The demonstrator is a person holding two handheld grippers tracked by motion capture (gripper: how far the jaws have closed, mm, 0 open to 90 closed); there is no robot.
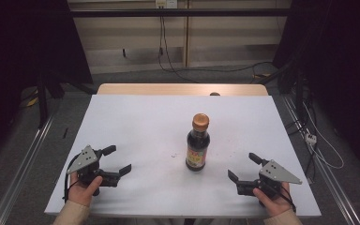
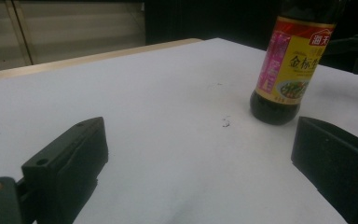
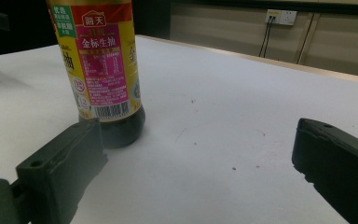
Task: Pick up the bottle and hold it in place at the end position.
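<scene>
Table [image 1: 136, 126]: a white sheet covers all but a wooden strip at the far edge. It is bare apart from one bottle and a few small specks, which probably leaves both hands free room to work.

Bottle [image 1: 198, 143]: a dark sauce bottle with an orange cap and a yellow and pink label. It stands upright a little right of the table's middle, between the two grippers and farther from the person than they are. Set there, it looks reachable from either side.

Left hand-held gripper [image 1: 116, 162]: it rests low near the front left corner with its jaws spread wide and nothing between them. It is well apart from the bottle and aimed toward it, judging by the left gripper view, where the bottle [image 2: 292, 65] stands up and to the right.

Right hand-held gripper [image 1: 245, 167]: it sits near the front right, jaws also wide and empty. It is nearer the bottle than the left one, but not touching. In its own view the bottle [image 3: 103, 70] rises just behind one jaw. It seems the likelier to grasp first.
</scene>
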